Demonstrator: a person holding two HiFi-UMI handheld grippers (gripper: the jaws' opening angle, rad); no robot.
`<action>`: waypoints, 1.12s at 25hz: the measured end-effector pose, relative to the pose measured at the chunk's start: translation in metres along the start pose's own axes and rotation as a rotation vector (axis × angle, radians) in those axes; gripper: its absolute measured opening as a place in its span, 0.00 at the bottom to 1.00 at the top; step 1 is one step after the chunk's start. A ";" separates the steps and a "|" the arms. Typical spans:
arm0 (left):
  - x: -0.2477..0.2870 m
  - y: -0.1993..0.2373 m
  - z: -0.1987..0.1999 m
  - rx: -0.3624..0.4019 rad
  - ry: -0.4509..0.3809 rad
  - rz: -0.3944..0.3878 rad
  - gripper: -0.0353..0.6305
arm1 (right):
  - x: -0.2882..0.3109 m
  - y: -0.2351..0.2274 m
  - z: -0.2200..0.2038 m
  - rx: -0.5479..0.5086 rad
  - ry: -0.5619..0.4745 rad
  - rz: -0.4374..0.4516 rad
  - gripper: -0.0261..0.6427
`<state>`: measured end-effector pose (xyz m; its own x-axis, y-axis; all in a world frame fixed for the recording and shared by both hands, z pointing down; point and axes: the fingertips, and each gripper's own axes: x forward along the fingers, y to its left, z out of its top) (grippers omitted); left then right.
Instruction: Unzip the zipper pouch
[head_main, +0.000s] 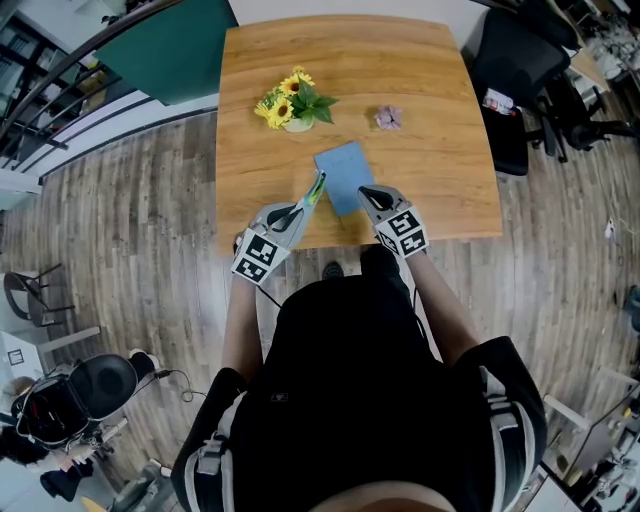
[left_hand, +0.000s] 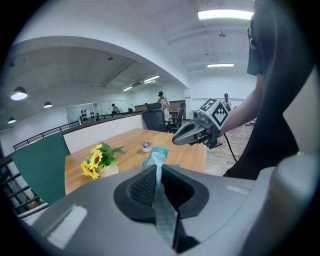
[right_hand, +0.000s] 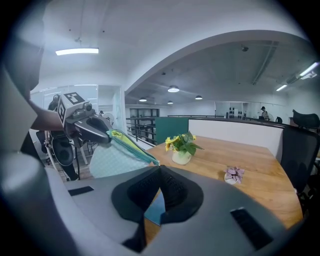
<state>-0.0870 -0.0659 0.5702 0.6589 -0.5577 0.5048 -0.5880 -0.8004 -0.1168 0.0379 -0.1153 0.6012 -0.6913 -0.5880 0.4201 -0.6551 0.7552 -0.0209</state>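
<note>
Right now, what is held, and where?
The light-blue fabric zipper pouch: left gripper pinches one end of its zipper edge, right gripper the other end.

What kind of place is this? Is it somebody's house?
Probably not a house. It looks like a big open office: black office chairs beside a wooden table, long ceiling lights and a railing.

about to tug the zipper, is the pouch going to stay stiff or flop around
Probably floppy: the pouch sags like thin cloth between the left tongs and right tongs. Likely light, since pinches at its edge seem to hold it up. Pushed, it would probably crumple.
</note>
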 end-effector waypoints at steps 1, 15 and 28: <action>0.000 0.002 -0.001 0.003 0.005 0.010 0.09 | 0.001 0.001 0.001 0.001 -0.002 0.003 0.04; -0.003 0.002 -0.005 -0.013 -0.006 0.020 0.09 | 0.002 0.006 -0.003 -0.014 0.011 0.009 0.04; -0.005 0.003 -0.007 -0.010 -0.006 0.031 0.09 | 0.002 0.005 -0.006 -0.021 0.035 -0.007 0.04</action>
<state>-0.0952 -0.0643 0.5736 0.6430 -0.5834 0.4962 -0.6126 -0.7806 -0.1239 0.0351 -0.1108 0.6070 -0.6752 -0.5834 0.4514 -0.6533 0.7571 0.0011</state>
